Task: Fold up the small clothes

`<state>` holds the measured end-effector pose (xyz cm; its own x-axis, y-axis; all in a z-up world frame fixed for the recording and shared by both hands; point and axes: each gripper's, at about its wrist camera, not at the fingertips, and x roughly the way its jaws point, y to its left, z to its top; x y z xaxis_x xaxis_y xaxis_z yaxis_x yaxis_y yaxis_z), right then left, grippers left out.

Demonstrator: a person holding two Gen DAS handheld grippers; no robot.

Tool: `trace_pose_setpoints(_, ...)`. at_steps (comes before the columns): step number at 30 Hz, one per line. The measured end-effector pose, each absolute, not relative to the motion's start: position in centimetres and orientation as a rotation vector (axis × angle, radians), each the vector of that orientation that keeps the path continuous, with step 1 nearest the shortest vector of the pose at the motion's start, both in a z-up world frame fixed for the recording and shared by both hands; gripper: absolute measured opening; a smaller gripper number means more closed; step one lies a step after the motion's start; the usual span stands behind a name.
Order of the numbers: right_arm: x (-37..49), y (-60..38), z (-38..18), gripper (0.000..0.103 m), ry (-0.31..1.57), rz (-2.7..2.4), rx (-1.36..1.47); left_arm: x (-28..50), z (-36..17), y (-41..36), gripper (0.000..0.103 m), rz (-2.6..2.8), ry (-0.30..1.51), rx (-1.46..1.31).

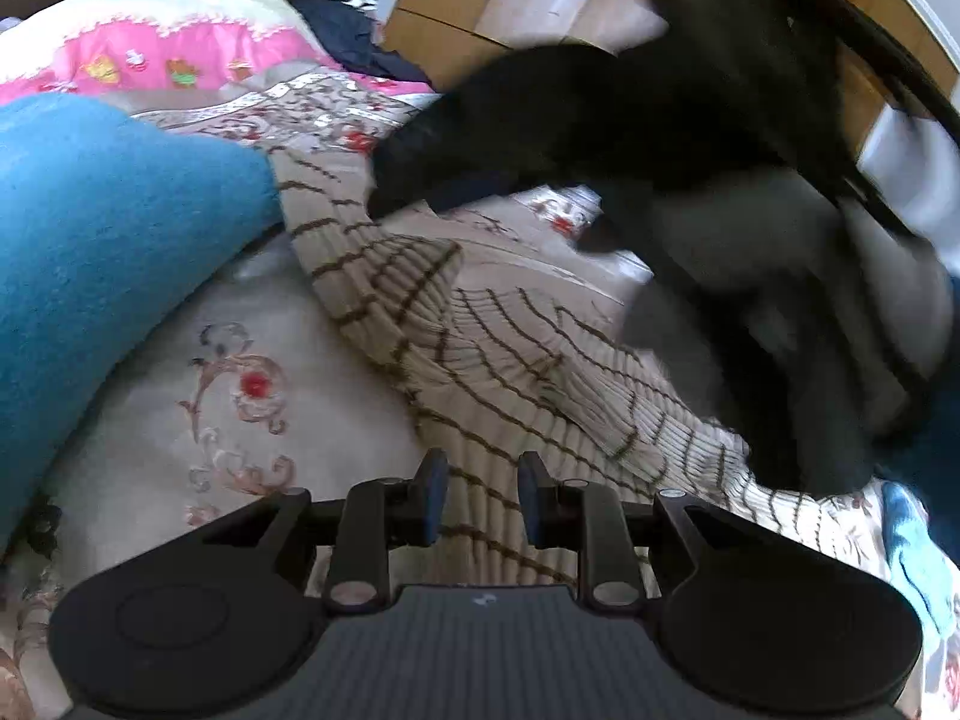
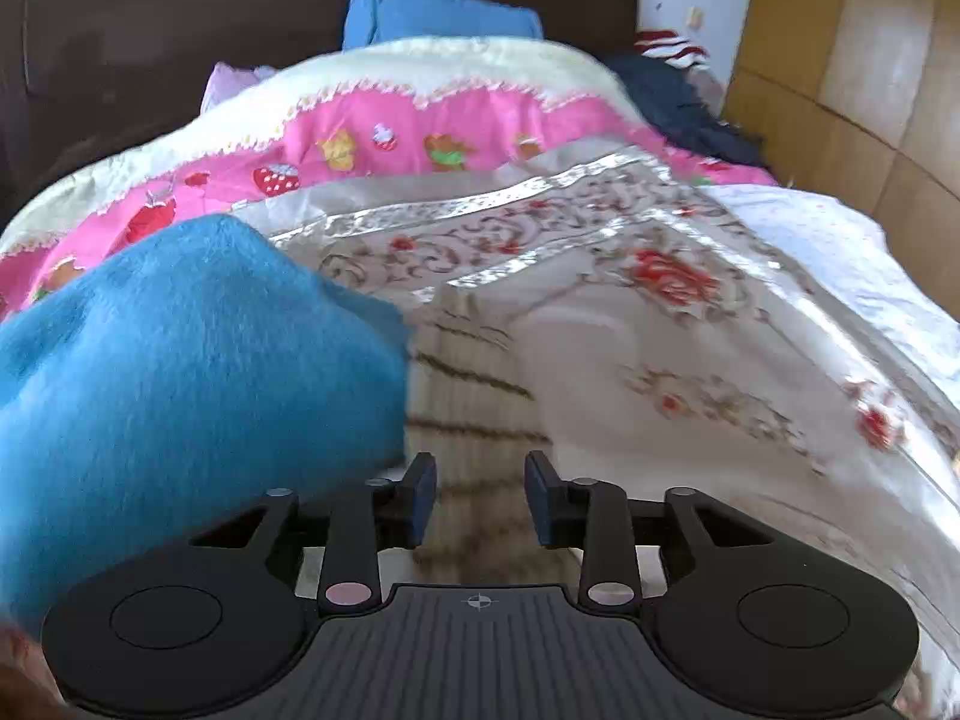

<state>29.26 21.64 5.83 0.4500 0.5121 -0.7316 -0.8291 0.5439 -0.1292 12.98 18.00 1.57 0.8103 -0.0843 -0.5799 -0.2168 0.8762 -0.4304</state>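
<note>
A cream knit garment with thin brown stripes (image 1: 492,348) lies crumpled on the flowered bedspread (image 1: 258,396), running from upper left to lower right. My left gripper (image 1: 483,495) is open and empty, its fingers just above the garment's near end. In the right wrist view the striped garment (image 2: 474,414) lies straight ahead, partly under a fuzzy blue cloth (image 2: 198,384). My right gripper (image 2: 480,495) is open and empty right above it. The right gripper's dark body (image 1: 750,276) shows blurred in the left wrist view, over the garment's right side.
The fuzzy blue cloth (image 1: 102,240) lies at the left. A pink strawberry-print quilt (image 2: 384,144) lies behind, with a blue pillow (image 2: 432,12) and dark clothes (image 2: 678,102) at the back. Wooden floor (image 2: 852,60) is at the right.
</note>
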Motion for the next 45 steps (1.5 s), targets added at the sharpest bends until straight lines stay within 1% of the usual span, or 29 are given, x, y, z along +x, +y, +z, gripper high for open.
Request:
trace_pose_setpoints(3, 29.1, 24.3, 4.6, 0.038, 0.720, 0.894, -0.557, 13.1, 1.3, 19.0, 0.036, 0.100, 0.624, -0.534)
trace_pose_setpoints(5, 28.9, 25.5, 3.3, 0.034, 0.711, 0.861, -0.621, 13.1, 1.0, 19.7, 0.036, 0.113, 0.628, -0.558)
trace_pose_setpoints(6, 28.9, 26.0, 2.7, 0.029, 0.706, 0.830, -0.655, 13.1, 0.9, 19.9, 0.036, 0.122, 0.629, -0.564)
trace_pose_setpoints(7, 29.1, 26.2, 2.3, 0.012, 0.712, 0.806, -0.665, 13.2, 0.8, 20.0, 0.036, 0.128, 0.633, -0.566)
trace_pose_setpoints(8, 29.4, 26.0, 2.2, 0.006, 0.724, 0.782, -0.650, 13.3, 0.7, 20.2, 0.036, 0.133, 0.638, -0.570)
trace_pose_setpoints(11, 29.7, 23.5, 4.0, 0.006, 0.696, 0.749, -0.540, 13.3, 0.6, 20.2, 0.036, 0.138, 0.637, -0.573)
trace_pose_setpoints(13, 29.9, 20.2, 6.4, 0.006, 0.666, 0.718, -0.404, 13.3, 0.6, 20.0, 0.037, 0.136, 0.625, -0.565)
trace_pose_setpoints(15, 29.6, 15.3, 8.7, 0.006, 0.638, 0.683, -0.218, 13.3, 0.7, 19.7, 0.037, 0.126, 0.614, -0.555)
trace_pose_setpoints(17, 28.1, 9.0, 10.0, 0.006, 0.600, 0.609, -0.032, 13.2, 0.9, 19.1, 0.040, 0.110, 0.599, -0.530)
trace_pose_setpoints(18, 27.2, 5.9, 10.1, 0.007, 0.586, 0.569, 0.045, 13.2, 1.0, 18.8, 0.042, 0.104, 0.593, -0.513)
trace_pose_setpoints(20, 24.9, -0.1, 8.6, 0.010, 0.568, 0.463, 0.137, 13.1, 1.1, 17.9, 0.043, 0.082, 0.587, -0.475)
trace_pose_setpoints(21, 24.0, -2.4, 7.2, 0.016, 0.583, 0.405, 0.151, 13.0, 1.2, 17.5, 0.043, 0.067, 0.587, -0.459)
trace_pose_setpoints(24, 22.3, -7.5, 1.7, 0.017, 0.764, 0.222, 0.163, 13.3, 1.2, 15.4, 0.043, 0.018, 0.601, -0.387)
trace_pose_setpoints(26, 21.1, -9.7, 0.0, 0.019, 0.808, 0.220, 0.254, 13.7, 0.9, 14.0, 0.043, -0.008, 0.625, -0.333)
trace_pose_setpoints(27, 20.6, -10.3, 0.0, 0.022, 0.803, 0.230, 0.277, 13.7, 0.8, 13.5, 0.043, -0.014, 0.634, -0.308)
trace_pose_setpoints(28, 20.3, -10.6, 0.3, 0.025, 0.784, 0.231, 0.282, 13.7, 0.7, 12.9, 0.043, -0.015, 0.641, -0.277)
trace_pose_setpoints(32, 20.6, -11.0, 1.8, 0.031, 0.706, 0.215, 0.241, 14.3, -0.1, 12.0, 0.043, 0.014, 0.676, -0.215)
trace_pose_setpoints(34, 21.3, -10.8, 2.3, 0.035, 0.679, 0.185, 0.209, 13.9, -0.3, 11.9, 0.043, 0.026, 0.683, -0.204)
trace_pose_setpoints(39, 24.5, -9.0, 2.9, 0.039, 0.659, 0.190, 0.125, 14.5, -0.7, 11.5, 0.044, 0.051, 0.671, -0.164)
trace_pose_setpoints(42, 27.5, -7.3, 2.9, 0.052, 0.697, 0.206, 0.069, 14.6, -0.6, 11.7, 0.044, 0.065, 0.661, -0.175)
trace_pose_setpoints(44, 29.4, -6.2, 2.2, 0.051, 0.737, 0.203, 0.025, 14.8, -0.7, 12.3, 0.044, 0.074, 0.662, -0.207)
trace_pose_setpoints(45, 30.2, -5.9, 1.8, 0.046, 0.756, 0.191, 0.012, 14.9, -0.7, 12.6, 0.044, 0.074, 0.662, -0.221)
